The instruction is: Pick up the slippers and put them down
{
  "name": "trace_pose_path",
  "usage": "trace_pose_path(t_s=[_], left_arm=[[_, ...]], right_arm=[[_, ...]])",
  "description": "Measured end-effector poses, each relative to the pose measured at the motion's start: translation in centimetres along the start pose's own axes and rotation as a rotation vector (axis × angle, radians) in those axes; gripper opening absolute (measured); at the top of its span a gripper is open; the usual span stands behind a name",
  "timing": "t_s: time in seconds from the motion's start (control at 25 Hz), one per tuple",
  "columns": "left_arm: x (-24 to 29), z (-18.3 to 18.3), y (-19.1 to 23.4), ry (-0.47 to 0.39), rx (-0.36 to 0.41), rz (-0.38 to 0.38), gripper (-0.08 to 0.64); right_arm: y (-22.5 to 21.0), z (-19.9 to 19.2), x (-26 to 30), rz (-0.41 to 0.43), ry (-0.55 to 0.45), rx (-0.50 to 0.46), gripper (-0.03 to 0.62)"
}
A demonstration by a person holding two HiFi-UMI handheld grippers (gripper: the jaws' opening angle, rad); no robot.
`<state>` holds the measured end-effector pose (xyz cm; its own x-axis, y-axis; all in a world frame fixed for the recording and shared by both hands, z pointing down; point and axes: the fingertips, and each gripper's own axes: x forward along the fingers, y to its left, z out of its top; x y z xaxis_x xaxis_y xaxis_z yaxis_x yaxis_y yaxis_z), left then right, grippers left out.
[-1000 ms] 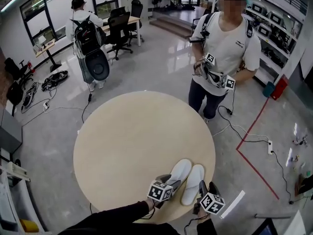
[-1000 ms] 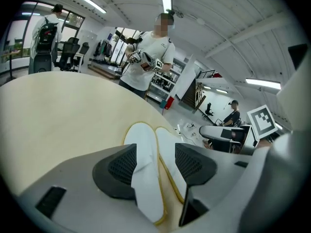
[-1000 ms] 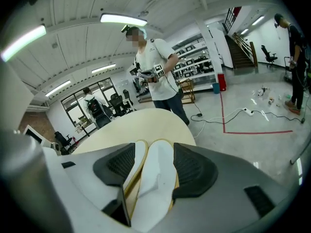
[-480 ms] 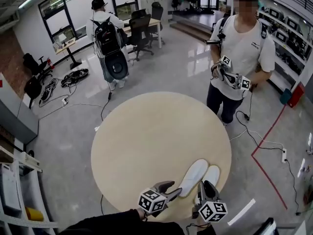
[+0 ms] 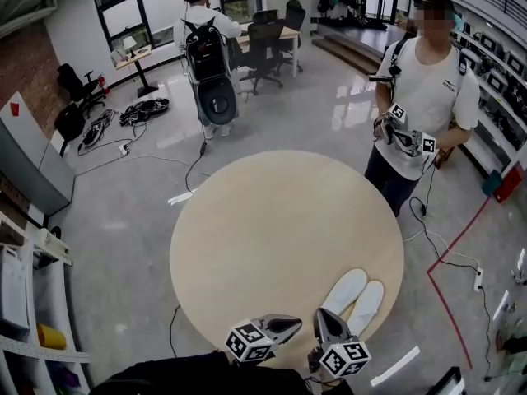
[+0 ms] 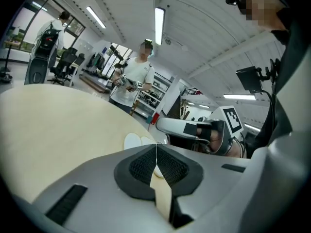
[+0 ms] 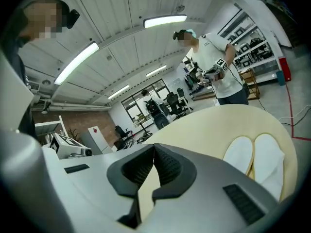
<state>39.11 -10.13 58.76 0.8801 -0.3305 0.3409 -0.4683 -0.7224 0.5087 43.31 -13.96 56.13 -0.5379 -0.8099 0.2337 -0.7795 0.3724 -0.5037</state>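
Two white slippers [image 5: 356, 296] lie side by side, soles down, on the round beige table [image 5: 272, 229] near its near-right edge. They also show in the left gripper view as the slippers [image 6: 137, 141] and in the right gripper view as the slippers [image 7: 252, 155]. My left gripper [image 5: 295, 324] hovers at the near table edge, left of the slippers and apart from them. My right gripper [image 5: 320, 315] is just beside it, close to the slippers' heels without touching them. Both have just been closing; the left gripper [image 6: 156, 155] and right gripper [image 7: 154, 155] are shut with nothing between the pads.
A person in a white shirt [image 5: 424, 76] stands across the table holding two grippers. Another person with a backpack [image 5: 207, 44] stands farther back by desks and office chairs [image 5: 268, 31]. Cables [image 5: 140, 113] lie on the floor; shelving [image 5: 25, 303] is at the left.
Both grippers have drawn back from the slippers toward the near table edge and lifted, and their jaws have closed empty. The slippers stay on the table.
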Motion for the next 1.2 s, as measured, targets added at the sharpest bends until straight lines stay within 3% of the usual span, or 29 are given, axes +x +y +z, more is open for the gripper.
trace_pose_path(t_s=[0.12,0.44,0.84,1.2], left_arm=[[-2.3,1.4,1.6,-0.047,0.021,0.028,0.025],[-10.2,2.2,6.4,-0.115,-0.027,0.085,0.025],[-17.5,4.6,9.8,-0.179,-0.038,0.051,0.025],[-21.0,6.4,12.5,-0.216,-0.028,0.008,0.025]], right_arm=[[2.1,-0.3,1.6,-0.015,0.013,-0.032,0.017],[8.9,-1.2,5.0,-0.029,0.004,-0.076,0.017],[17.3,-1.9,9.1,-0.025,0.014,-0.13,0.017],[20.8,-2.5,12.4,-0.057,0.023,-0.172,0.017]])
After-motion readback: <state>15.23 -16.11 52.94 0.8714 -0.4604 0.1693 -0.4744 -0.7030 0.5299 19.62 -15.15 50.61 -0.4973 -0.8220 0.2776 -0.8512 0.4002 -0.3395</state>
